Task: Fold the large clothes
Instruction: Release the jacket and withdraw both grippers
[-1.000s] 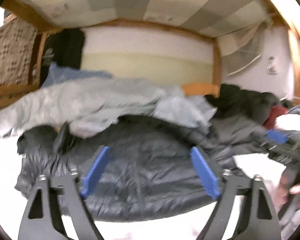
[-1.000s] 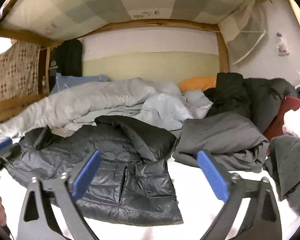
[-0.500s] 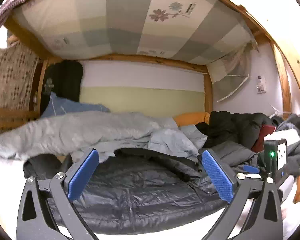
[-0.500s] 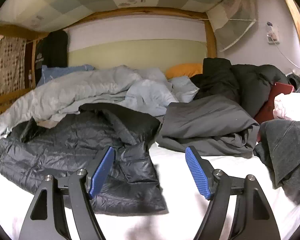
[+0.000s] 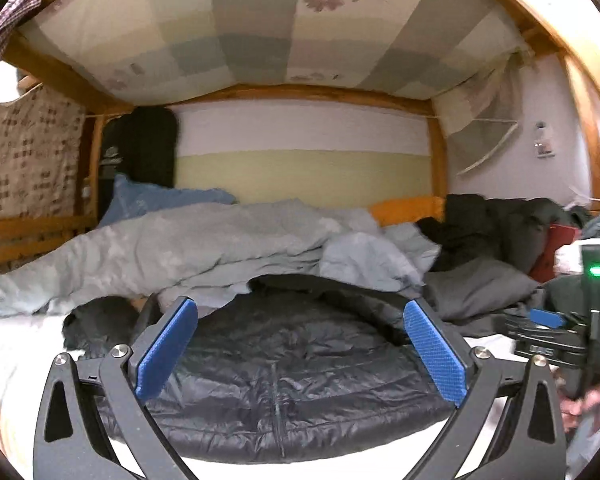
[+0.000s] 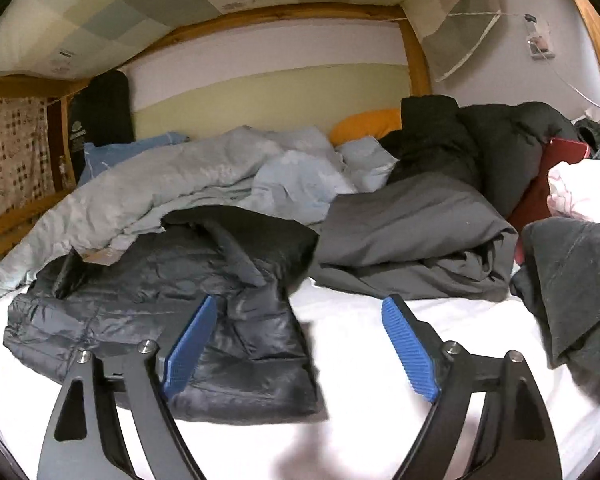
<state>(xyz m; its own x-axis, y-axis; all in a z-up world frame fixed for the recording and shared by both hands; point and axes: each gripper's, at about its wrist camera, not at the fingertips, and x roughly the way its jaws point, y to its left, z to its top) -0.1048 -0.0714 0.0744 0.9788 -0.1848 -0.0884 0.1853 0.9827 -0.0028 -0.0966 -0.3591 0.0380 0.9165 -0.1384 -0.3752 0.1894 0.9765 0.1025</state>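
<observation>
Looked out across a white bedsheet inside a wooden bunk frame.

Held the left gripper with its 2 blue pads spread wide, gripping nothing, hovering over the dark puffer jacket. Found that jacket directly ahead of and below the left gripper, spread flat on the sheet with its centre seam running away between the pads. Glimpsed the right hand far off to that gripper's right.

Held the right gripper just as wide apart and empty, above bare sheet. Saw the jacket's bunched right edge under its left finger and stretching away to its left, with a dark flap folded over on top.

Noted a crumpled grey garment ahead and right of the right gripper, lying just beside the jacket. Noted a darker grey cloth further right, at the frame edge.

Beyond the jacket, made out a pale blue-grey duvet heaped across the bed and overlapping the jacket's far edge. Farther back and right, picked out a black coat, a red item and an orange pillow. Farther back and left, spotted a blue pillow against the wall.
</observation>
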